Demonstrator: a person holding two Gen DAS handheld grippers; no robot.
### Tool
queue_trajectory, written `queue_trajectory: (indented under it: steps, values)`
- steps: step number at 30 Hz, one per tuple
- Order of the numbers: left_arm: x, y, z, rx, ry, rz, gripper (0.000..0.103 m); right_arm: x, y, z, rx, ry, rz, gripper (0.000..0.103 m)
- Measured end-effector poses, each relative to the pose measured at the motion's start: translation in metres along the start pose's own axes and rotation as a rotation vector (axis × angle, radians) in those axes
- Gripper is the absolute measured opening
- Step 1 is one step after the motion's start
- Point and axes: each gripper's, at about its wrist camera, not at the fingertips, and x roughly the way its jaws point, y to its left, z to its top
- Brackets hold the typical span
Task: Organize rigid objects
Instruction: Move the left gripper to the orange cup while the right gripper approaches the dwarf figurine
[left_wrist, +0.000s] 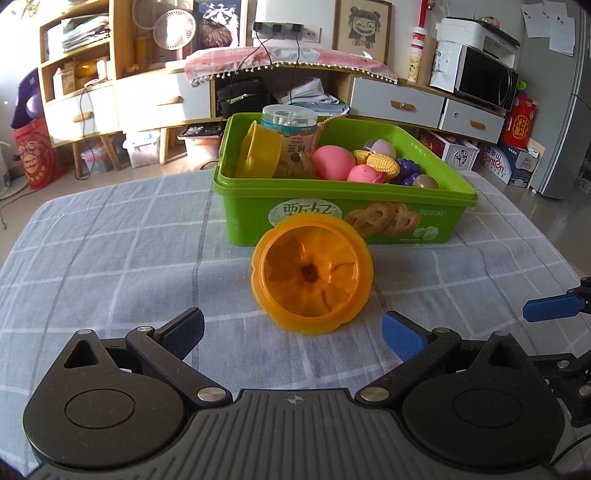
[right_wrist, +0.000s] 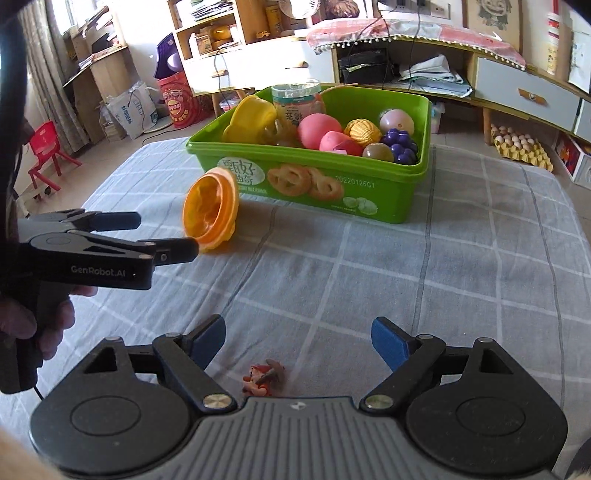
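An orange pumpkin-shaped plastic cup (left_wrist: 311, 275) lies on its side on the checked cloth, its mouth toward me, just in front of the green bin (left_wrist: 258, 218). My left gripper (left_wrist: 293, 330) is open, its fingertips a little short of the cup on either side. The right wrist view shows the cup (right_wrist: 210, 210), the bin (right_wrist: 369, 206) and the left gripper (right_wrist: 166, 236) from the side. My right gripper (right_wrist: 297, 339) is open and empty, above a small red toy figure (right_wrist: 264, 376) on the cloth. The bin holds a yellow cup (left_wrist: 258, 151), a clear jar (left_wrist: 291, 129) and toy fruit.
The table's grey checked cloth (left_wrist: 110, 240) spreads around the bin. One blue finger of the right gripper (left_wrist: 550, 308) shows at the right edge of the left wrist view. Shelves, drawers and a microwave stand beyond the table's far edge.
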Motion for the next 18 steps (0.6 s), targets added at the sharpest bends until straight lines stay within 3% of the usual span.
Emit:
queue_trajectory:
  steps: [7,12,18]
  values:
    - [0.020,-0.016,-0.015,0.036,0.004,-0.025,0.099,-0.002,0.020,-0.033,-0.190,-0.029,0.041,0.061]
    - [0.023,-0.027,-0.022,0.093,-0.027,-0.007,0.099,-0.002,0.024,-0.050,-0.305,-0.030,0.004,0.061]
    - [0.030,-0.027,-0.015,0.076,-0.032,0.001,0.099,-0.002,0.022,-0.053,-0.320,-0.038,-0.008,0.061]
